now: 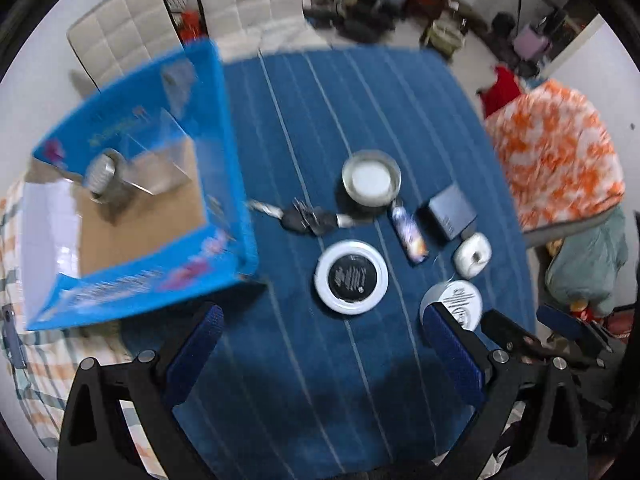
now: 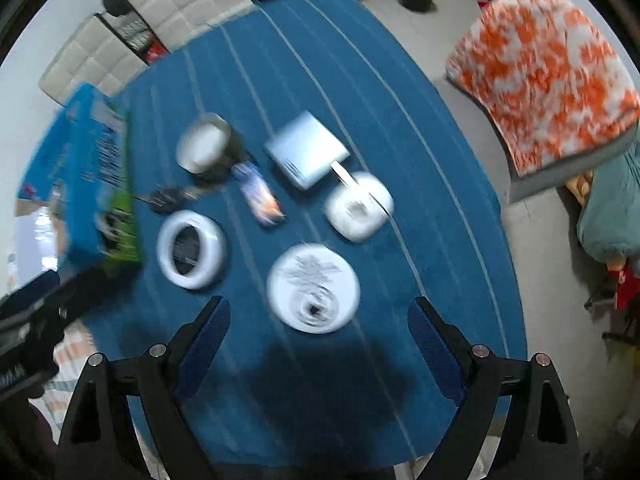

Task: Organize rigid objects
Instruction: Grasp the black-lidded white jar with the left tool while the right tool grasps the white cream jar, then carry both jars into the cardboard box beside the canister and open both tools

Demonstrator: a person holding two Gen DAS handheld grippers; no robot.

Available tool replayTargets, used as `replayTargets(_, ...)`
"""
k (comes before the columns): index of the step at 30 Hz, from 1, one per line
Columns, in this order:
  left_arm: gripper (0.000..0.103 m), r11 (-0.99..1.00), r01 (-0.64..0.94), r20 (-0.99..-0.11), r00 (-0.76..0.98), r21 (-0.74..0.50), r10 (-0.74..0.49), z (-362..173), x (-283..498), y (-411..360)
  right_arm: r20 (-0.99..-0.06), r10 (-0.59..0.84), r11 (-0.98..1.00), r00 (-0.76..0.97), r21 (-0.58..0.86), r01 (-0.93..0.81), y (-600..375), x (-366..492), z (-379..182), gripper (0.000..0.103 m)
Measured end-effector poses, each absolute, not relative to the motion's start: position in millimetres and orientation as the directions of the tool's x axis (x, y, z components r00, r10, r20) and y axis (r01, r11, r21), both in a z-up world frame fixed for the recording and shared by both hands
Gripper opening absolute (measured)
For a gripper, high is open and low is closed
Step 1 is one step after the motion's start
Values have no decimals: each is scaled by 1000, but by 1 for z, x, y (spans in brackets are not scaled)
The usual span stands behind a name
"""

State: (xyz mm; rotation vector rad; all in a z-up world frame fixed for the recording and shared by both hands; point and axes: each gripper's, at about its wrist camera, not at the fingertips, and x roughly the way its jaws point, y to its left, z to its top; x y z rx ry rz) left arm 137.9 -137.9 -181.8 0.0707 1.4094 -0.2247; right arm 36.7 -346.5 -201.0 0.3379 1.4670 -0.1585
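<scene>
The blue box (image 1: 132,208) sits at nine o'clock on the table (image 1: 360,92), open, with a metal tin (image 1: 102,176) inside; its print is blurred. Toward three o'clock lie keys (image 1: 306,220), a round tin (image 1: 371,178), a white disc (image 1: 351,277) and a gray case (image 1: 450,212). Left tongs (image 1: 320,356) and right tongs (image 2: 320,344) hang released, empty.

A metal tin (image 1: 105,176) is sitting inside the open blue box (image 1: 224,152); the left gripper (image 1: 324,354) is gaping wide above the striped blue cloth (image 1: 304,380).

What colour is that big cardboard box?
Bright blue outside, plain brown inside; the box shows best in the left wrist view.
</scene>
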Motion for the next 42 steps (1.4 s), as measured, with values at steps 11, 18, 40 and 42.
replayTargets(11,102,977,211,-999,29,-31,-38,-263,151,-187,-993,97,963,65,110,246,-349,38,-250,92)
replayTargets(18,102,977,213,-1000,-13,16,20,-291,162,-199,-994,97,971,56,107,214,-329,65,-264,92)
replayTargets(40,74,974,217,-995,-89,-56,-37,-316,108,-186,-996,58,958,-71,36,284,-352,50,-291,71)
replayTargets(42,74,976,211,-996,-87,-51,-33,-318,109,-182,-996,52,959,-68,31,280,-355,48,-293,73)
